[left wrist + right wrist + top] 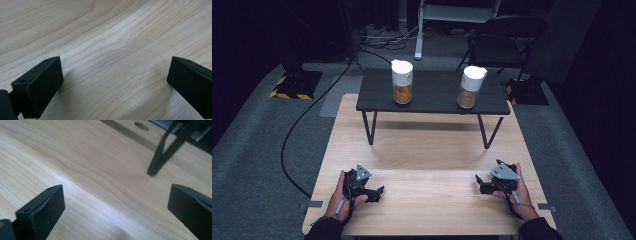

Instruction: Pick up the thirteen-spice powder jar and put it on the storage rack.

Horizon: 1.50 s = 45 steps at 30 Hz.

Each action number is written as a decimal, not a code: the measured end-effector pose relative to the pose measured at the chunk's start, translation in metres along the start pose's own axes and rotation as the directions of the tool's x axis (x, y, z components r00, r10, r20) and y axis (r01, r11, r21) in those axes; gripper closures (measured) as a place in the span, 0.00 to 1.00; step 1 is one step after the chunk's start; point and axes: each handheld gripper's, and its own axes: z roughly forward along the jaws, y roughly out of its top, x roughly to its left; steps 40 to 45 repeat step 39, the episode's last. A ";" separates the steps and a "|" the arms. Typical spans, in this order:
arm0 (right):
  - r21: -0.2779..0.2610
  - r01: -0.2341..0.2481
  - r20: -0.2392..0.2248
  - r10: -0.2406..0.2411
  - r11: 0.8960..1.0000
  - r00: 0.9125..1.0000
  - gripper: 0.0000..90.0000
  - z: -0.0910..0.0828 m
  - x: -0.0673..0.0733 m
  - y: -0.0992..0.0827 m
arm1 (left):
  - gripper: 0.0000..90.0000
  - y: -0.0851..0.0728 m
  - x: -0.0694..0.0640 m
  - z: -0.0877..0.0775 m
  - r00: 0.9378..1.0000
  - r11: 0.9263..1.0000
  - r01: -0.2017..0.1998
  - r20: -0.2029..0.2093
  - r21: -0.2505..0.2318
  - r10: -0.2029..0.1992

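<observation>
Pale wood table [427, 150], grain running left to right. Left gripper [373, 192] and right gripper [482, 186] resting on the near part, well apart, tips turned inward toward each other. Jaws of both spread wide, nothing between them; bare wood under the left pair in the left gripper view, wood plus one black leg of the shelf [160, 155] in the right gripper view.

Two jars on the small black shelf at the far side, both upright, long axis vertical, white lids up, amber-brown contents below. Left jar [402, 82] far and slightly right of the left gripper; right jar [470, 87] far and slightly left of the right gripper. Both jars well apart from either pair of jaws, raised above the table surface.

Judgement: nothing grasped yet. Each hand nearer to the jar on its own side; reach needs forward travel, lift to shelf height, and jaws brought level across the upright body.
</observation>
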 end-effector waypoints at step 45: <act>0.225 -0.289 -0.060 0.309 0.931 0.949 0.00 0.008 -0.067 0.002 | 0.01 0.001 0.001 0.001 1.000 1.000 -0.006 0.004 0.000 0.006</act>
